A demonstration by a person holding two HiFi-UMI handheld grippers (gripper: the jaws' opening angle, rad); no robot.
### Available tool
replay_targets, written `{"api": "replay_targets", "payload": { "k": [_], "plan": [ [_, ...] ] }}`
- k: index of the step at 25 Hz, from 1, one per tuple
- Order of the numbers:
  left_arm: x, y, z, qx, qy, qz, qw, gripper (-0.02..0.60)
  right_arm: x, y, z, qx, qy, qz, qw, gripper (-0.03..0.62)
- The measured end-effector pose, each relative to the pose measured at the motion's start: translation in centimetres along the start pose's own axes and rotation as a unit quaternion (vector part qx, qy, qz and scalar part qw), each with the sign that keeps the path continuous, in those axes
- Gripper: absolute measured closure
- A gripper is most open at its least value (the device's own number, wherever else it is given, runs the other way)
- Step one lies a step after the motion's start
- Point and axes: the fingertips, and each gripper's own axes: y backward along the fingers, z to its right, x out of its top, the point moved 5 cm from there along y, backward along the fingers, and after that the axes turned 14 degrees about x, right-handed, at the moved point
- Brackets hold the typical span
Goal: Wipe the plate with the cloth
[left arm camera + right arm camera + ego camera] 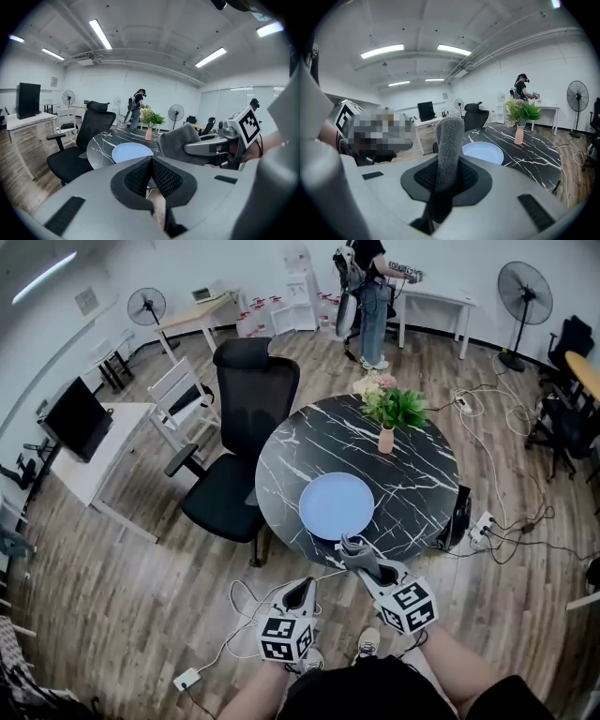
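Two grippers hover at the near edge of the black marble table (412, 474): your left gripper (304, 585), jaws pressed together and empty; the pale blue plate (336, 505) ahead; your right gripper (356, 554) pinching the grey cloth (449, 140) near its rim.

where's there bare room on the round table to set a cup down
Bare marble on the table lies left of the vase, between it and the office chair, and right of the plate toward the rim. The near edge is crowded: the plate, with the cloth close by it.
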Motion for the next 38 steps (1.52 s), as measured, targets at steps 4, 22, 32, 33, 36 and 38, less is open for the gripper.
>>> {"api": "replay_targets", "payload": {
  "k": [4, 22, 32, 33, 36, 38],
  "plan": [
    [-0.1, 1.0, -1.7, -0.016, -0.005, 0.003, 0.9998, 0.563, 0.0, -0.9, -1.9, -0.016, -0.011, 0.009, 1.0, 0.534],
    [-3.6, 3.6, -7.1, -0.117, -0.014, -0.01, 0.993, 0.563, -3.3, -1.4, -10.0, -0.13, -0.058, 0.015, 0.99, 0.536],
    [-4.0, 4.3, -7.9, -0.147, -0.024, -0.01, 0.9887, 0.563, -4.1, -1.5, -12.3, -0.16, -0.071, 0.023, 0.984, 0.536],
    [-4.1, 4.4, -8.0, -0.148, -0.024, -0.01, 0.9886, 0.563, -4.1, -1.6, -12.4, -0.161, -0.07, 0.022, 0.984, 0.536],
    [-4.1, 4.4, -8.3, -0.151, -0.024, -0.009, 0.9883, 0.563, -4.0, -1.8, -12.6, -0.164, -0.068, 0.022, 0.984, 0.536],
    [-4.1, 4.3, -8.4, -0.152, -0.024, -0.008, 0.988, 0.563, -4.2, -2.0, -12.6, -0.166, -0.069, 0.022, 0.983, 0.537]
  ]
}}
